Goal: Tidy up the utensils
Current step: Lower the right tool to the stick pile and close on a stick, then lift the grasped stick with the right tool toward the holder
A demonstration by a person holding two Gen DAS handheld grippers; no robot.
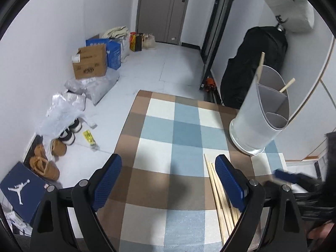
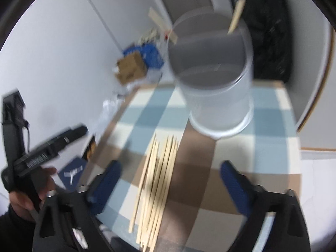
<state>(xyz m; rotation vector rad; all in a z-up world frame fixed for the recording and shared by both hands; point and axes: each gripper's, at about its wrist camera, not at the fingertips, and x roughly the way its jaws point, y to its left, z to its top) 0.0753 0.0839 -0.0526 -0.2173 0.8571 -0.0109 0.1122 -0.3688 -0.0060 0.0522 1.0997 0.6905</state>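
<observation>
A bundle of several wooden chopsticks (image 2: 156, 187) lies on the checked tablecloth (image 2: 271, 153), in front of a white holder with inner dividers (image 2: 218, 96). Two sticks (image 2: 236, 19) stand in the holder. My right gripper (image 2: 170, 182) is open and empty, just above the bundle's near part; this view is blurred. In the left wrist view the holder (image 1: 257, 117) stands at the right, and the chopsticks (image 1: 220, 197) lie partly behind the right finger of my left gripper (image 1: 168, 182), which is open and empty over the cloth (image 1: 168, 126). The right gripper (image 1: 294, 178) shows at the right edge.
The table's left edge drops to a floor with cardboard boxes (image 1: 90, 63), plastic bags (image 1: 63, 109), shoes (image 1: 48, 163) and a blue shoebox (image 1: 19, 189). A black bag (image 1: 252, 67) stands behind the holder. A white wall panel (image 1: 310, 105) is close on the right.
</observation>
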